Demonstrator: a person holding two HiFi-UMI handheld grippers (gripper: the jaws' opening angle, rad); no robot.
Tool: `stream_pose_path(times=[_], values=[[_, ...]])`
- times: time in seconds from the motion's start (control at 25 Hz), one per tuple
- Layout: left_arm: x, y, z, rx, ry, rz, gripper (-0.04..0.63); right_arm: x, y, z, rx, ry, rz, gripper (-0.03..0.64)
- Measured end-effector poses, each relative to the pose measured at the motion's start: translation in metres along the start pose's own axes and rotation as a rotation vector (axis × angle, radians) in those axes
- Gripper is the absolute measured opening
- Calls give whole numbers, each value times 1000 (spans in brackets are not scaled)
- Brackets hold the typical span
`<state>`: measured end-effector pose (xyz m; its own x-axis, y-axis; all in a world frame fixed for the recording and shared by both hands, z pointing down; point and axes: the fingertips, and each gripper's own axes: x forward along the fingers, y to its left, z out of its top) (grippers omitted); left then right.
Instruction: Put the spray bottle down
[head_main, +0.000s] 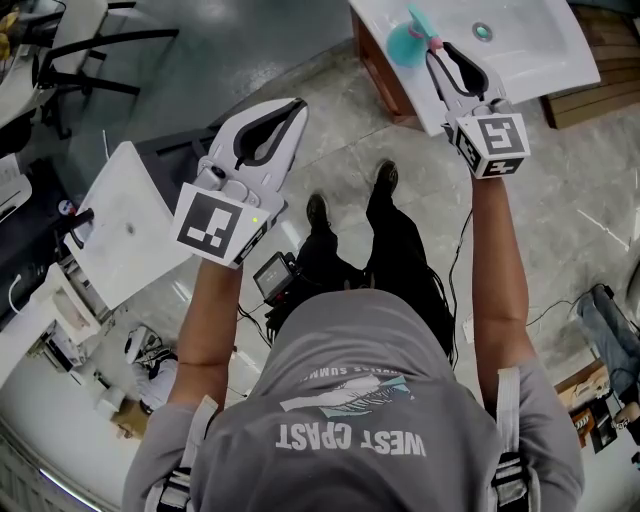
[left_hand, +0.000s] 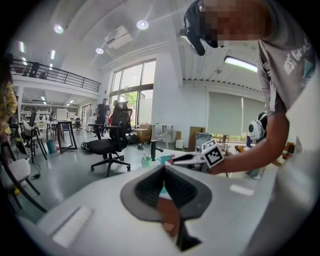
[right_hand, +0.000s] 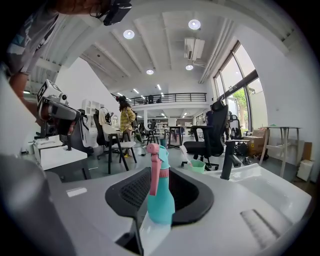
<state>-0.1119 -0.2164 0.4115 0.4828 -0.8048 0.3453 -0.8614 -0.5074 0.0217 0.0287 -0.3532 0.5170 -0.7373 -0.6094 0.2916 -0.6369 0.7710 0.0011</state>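
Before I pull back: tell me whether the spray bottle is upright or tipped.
Upright. The spray bottle stands on its base on the white sink, with the sprayer head on top.

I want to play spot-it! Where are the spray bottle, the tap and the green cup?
spray bottle (right_hand: 161, 202), right gripper view, teal body.
tap (right_hand: 226, 165), right gripper view, black stem.
green cup (right_hand: 198, 166), right gripper view, side wall.

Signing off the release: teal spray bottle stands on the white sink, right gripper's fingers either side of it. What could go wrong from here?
1. The teal plastic spray bottle with pink trigger stands upright between the right gripper's open fingers. A skewed pull-back could clip the tall, narrow bottle and tip it.
2. In the head view it stands near the left edge of the white rectangular sink, so a tipped bottle might roll off onto the grey floor.
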Motion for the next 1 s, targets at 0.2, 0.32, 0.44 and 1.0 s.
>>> stream_pose_path(times=[0.2,0.32,0.44,1.0], values=[[0,-2,0,-1,4,-2,3,-5,-1,-2,6,4,-3,124],[-2,-2,-2,-3,12,-2,3,-6,-1,-2,5,3,-6,124],[-5,-1,-3,-3,6,-1,3,-6,0,0,4,-1,-13,124],[-12,0,-6,-11,8,2,3,-10,6,7,-2,-4,-17,124]])
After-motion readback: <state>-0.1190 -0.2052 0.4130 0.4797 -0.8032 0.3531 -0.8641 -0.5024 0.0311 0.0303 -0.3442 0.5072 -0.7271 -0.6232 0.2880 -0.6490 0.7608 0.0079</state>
